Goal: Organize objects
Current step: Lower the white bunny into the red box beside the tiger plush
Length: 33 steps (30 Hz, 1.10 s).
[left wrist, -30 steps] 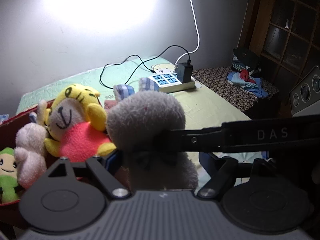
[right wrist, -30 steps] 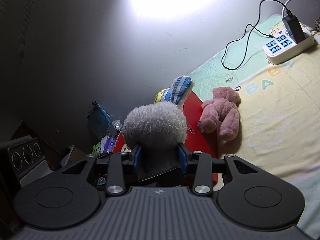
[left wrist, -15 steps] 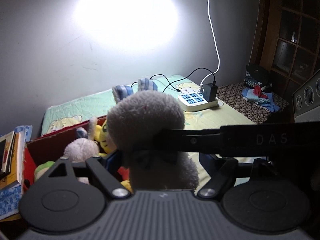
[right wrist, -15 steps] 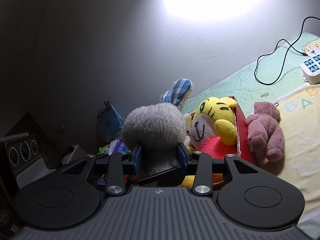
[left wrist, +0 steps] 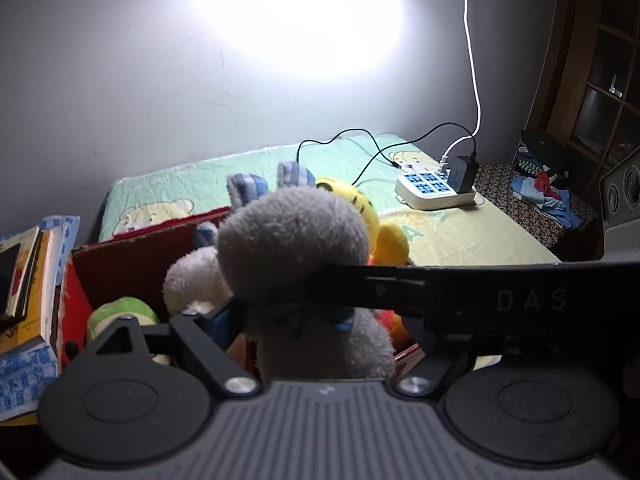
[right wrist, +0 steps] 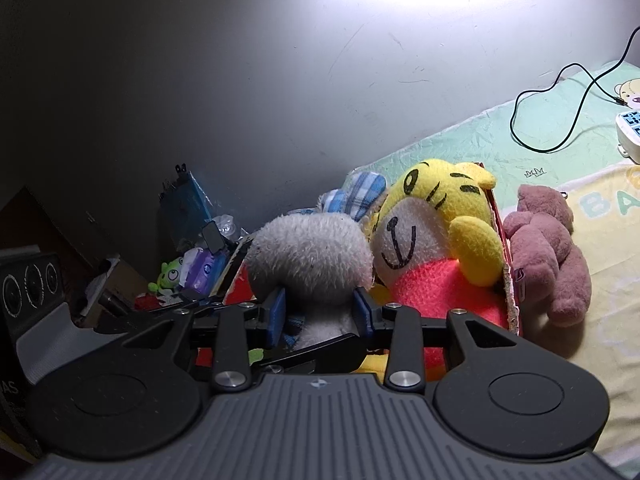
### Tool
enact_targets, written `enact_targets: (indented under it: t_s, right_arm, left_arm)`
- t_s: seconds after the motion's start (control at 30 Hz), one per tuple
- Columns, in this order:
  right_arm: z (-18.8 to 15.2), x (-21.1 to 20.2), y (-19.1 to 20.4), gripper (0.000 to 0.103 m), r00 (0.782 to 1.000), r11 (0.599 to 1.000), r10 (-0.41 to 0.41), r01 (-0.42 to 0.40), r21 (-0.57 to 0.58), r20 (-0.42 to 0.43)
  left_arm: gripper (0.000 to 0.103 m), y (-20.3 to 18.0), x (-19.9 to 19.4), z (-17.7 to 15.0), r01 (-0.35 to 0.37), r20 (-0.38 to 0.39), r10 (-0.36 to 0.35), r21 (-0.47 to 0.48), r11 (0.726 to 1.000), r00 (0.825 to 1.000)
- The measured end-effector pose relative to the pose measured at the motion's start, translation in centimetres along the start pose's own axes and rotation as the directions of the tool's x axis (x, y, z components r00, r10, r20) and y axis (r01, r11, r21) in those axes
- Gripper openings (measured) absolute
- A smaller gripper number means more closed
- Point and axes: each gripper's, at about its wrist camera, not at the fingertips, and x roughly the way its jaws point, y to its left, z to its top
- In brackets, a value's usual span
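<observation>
- The right gripper (right wrist: 319, 316) pinched the grey fluffy plush toy (right wrist: 310, 256) at its neck with its blue pads (right wrist: 276, 314).
- The left gripper (left wrist: 304, 320) had this toy between its jaws, which were opening.
- The toy was above the red cardboard box (left wrist: 132, 256), beside a yellow plush tiger (right wrist: 436, 232).
- A pink plush bear (right wrist: 548, 252) lay outside the box on the bed sheet (right wrist: 608, 280).

Red box (left wrist: 132, 264) ahead of the left claw (left wrist: 304, 312) crowded with a yellow tiger plush (right wrist: 436, 240) and white plush (left wrist: 192, 276), books (left wrist: 28, 280) stacked left, bare bed sheet (left wrist: 460, 236) right, power strip (left wrist: 432, 192) and cables farther back
</observation>
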Motion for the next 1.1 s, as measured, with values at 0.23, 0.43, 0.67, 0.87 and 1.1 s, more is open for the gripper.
enact_targets:
  t_s: [0.23,0.43,0.67,0.87,1.1]
  right_arm:
    - [-0.1,2.1,-0.1,0.038,0.999,0.999,-0.038,0.037,-0.016,-0.028]
    - [0.0,4.0,-0.2,0.036,0.996,0.997,-0.06,0.057,-0.048,-0.06]
    - [0.0,5.4,-1.0,0.036,0.995,0.999,-0.039,0.038,-0.008,-0.094]
    - [0.1,5.6,-1.2,0.042,0.994,0.999,-0.036,0.037,0.01,-0.106]
    - [0.5,4.6,-2.0,0.042,0.994,0.997,-0.015,0.022,0.071,-0.104]
  left_arm:
    - [0.083,1.4,2.5,-0.3,-0.021,-0.047,0.02,-0.025,0.999,0.999]
    - [0.083,2.2,4.2,-0.5,-0.049,-0.083,0.047,-0.017,0.999,0.995]
    - [0.089,3.5,5.0,-0.6,-0.068,-0.097,0.065,-0.034,0.997,0.993]
    - [0.094,3.3,5.8,-0.5,-0.09,-0.12,0.085,-0.032,0.995,0.989]
    - [0.101,3.1,6.2,0.0,-0.086,-0.142,0.078,-0.05,0.995,0.987]
